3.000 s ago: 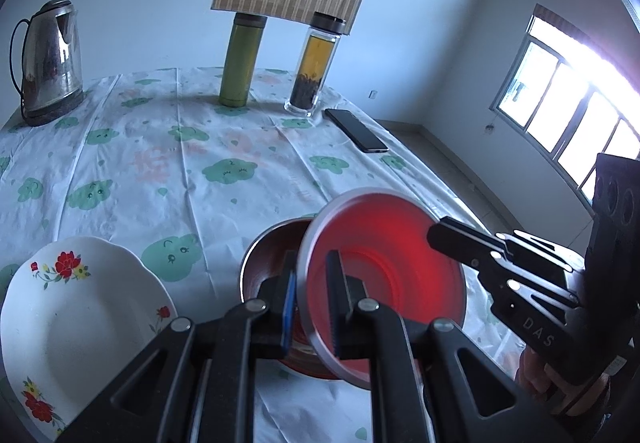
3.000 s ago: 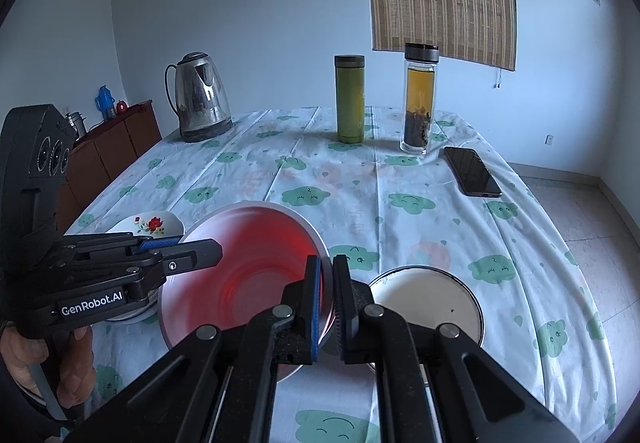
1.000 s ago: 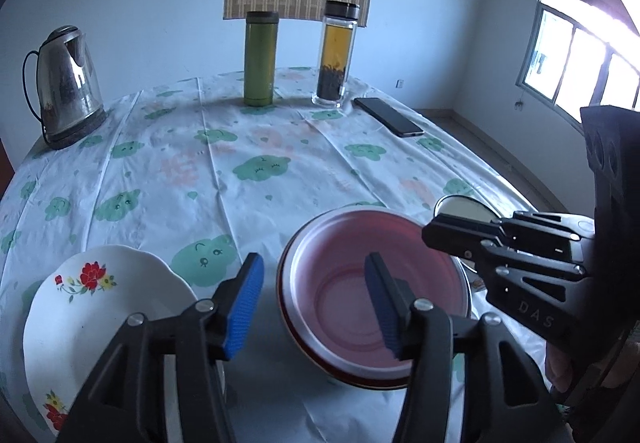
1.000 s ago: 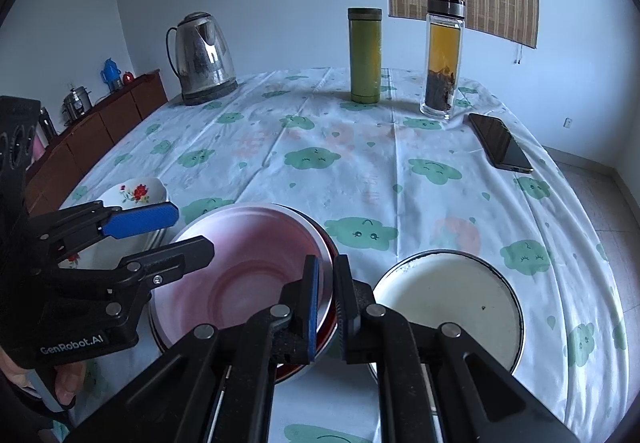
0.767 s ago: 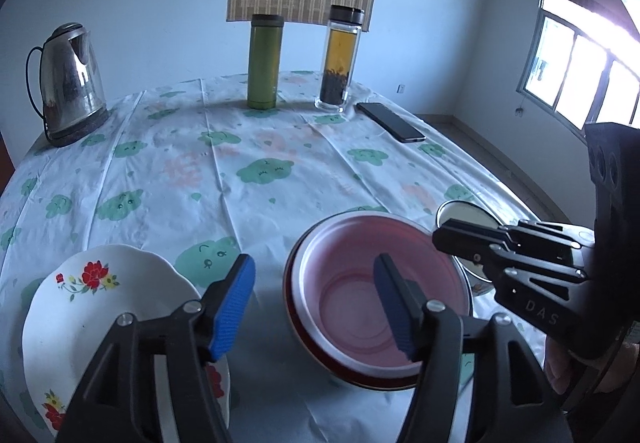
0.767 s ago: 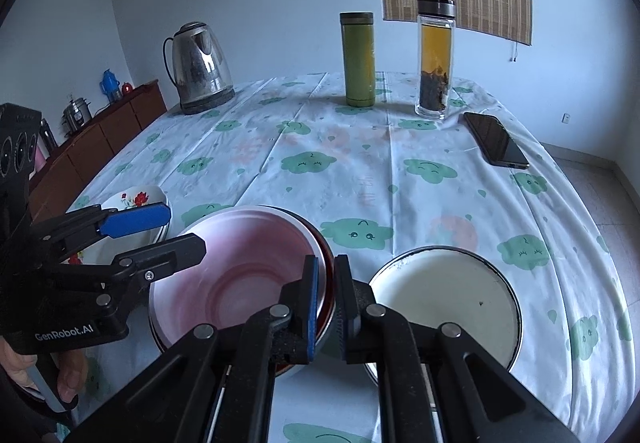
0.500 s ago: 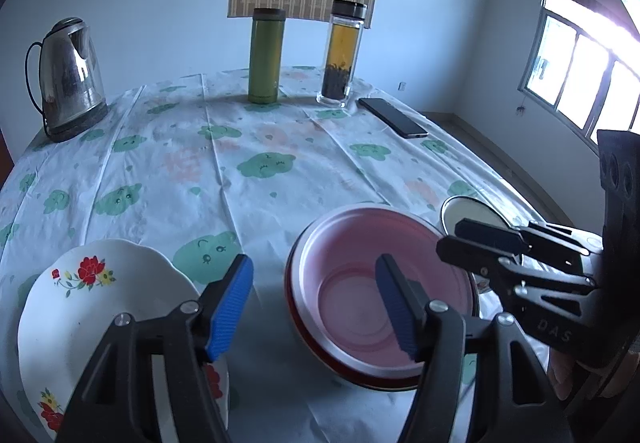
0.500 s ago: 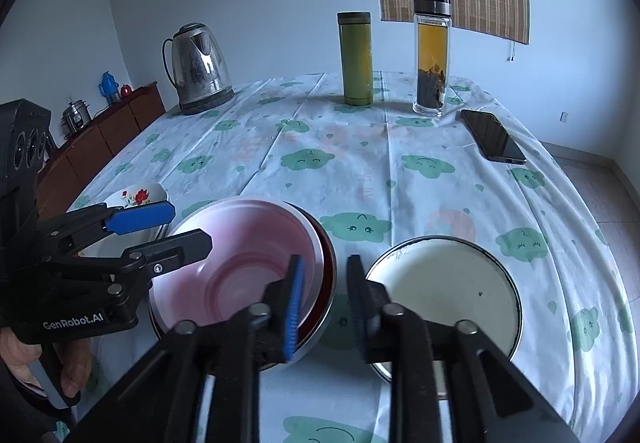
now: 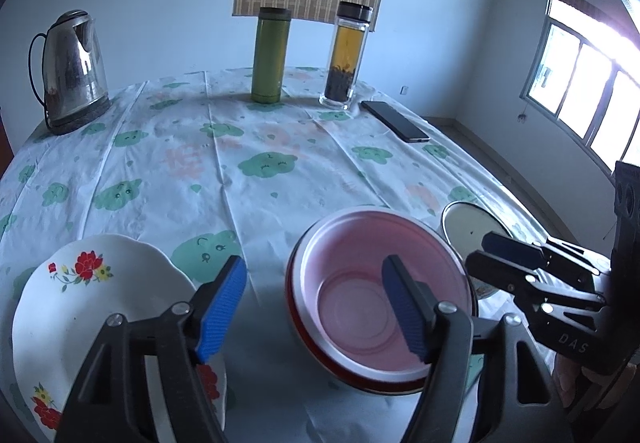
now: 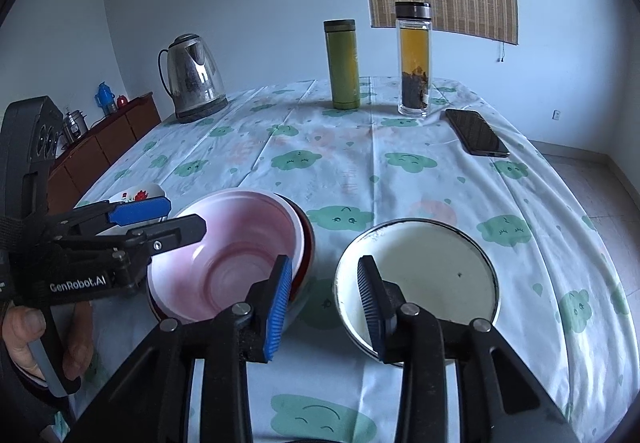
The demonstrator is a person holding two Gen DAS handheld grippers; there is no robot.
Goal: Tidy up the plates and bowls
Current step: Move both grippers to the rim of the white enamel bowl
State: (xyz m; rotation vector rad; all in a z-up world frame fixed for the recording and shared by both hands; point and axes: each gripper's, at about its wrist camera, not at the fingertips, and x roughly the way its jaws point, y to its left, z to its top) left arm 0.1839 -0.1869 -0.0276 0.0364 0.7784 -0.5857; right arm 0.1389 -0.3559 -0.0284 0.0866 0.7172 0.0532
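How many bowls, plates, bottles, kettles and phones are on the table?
Bowls: 2, a pink bowl nested in a red bowl
Plates: 2, a flowered plate and a cream plate
Bottles: 2, a green flask and a tea bottle
Kettles: 1
Phones: 1
Total: 8

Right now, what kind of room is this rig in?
Likely a home dining room: a table under a cloud-print cloth, a kettle, a tea bottle, and a sideboard along the wall.

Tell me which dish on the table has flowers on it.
The white scalloped plate at the left edge; the pink bowl and cream enamel dish are plain.
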